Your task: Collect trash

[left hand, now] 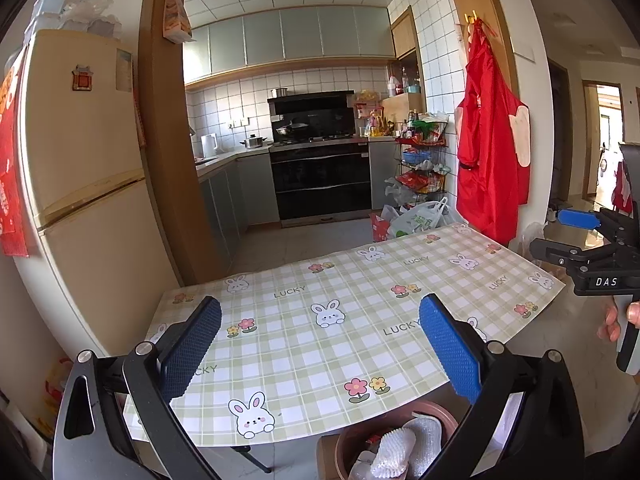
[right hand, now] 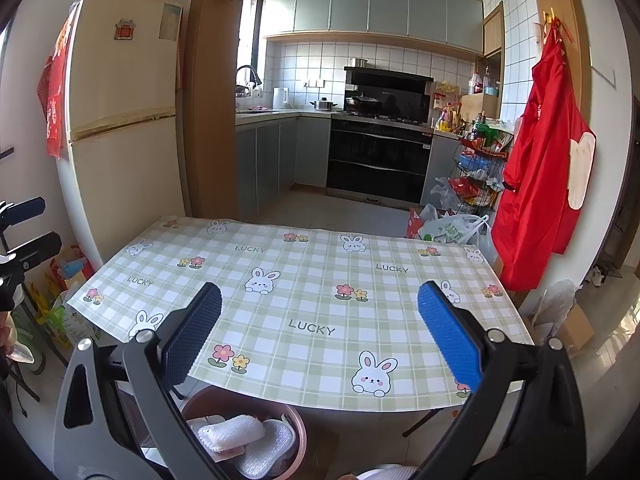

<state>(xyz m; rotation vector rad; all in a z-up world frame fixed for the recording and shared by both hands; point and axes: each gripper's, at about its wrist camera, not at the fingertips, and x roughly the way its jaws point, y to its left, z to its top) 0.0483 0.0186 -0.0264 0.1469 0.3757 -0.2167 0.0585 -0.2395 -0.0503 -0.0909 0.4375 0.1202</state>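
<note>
While grippers gape, brown bin [right hand: 298, 428] — white foam wrap [right hand: 232, 432], inside

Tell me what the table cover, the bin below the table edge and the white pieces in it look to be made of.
Table cover: likely wipeable vinyl, smooth printed checks with a faint sheen, its edge holding a stiff curve. Bin: probably plastic, reddish-brown, with a smooth moulded rim. White pieces: apparently foam-net packing, given the fine mesh texture, though cloth cannot be ruled out.
</note>
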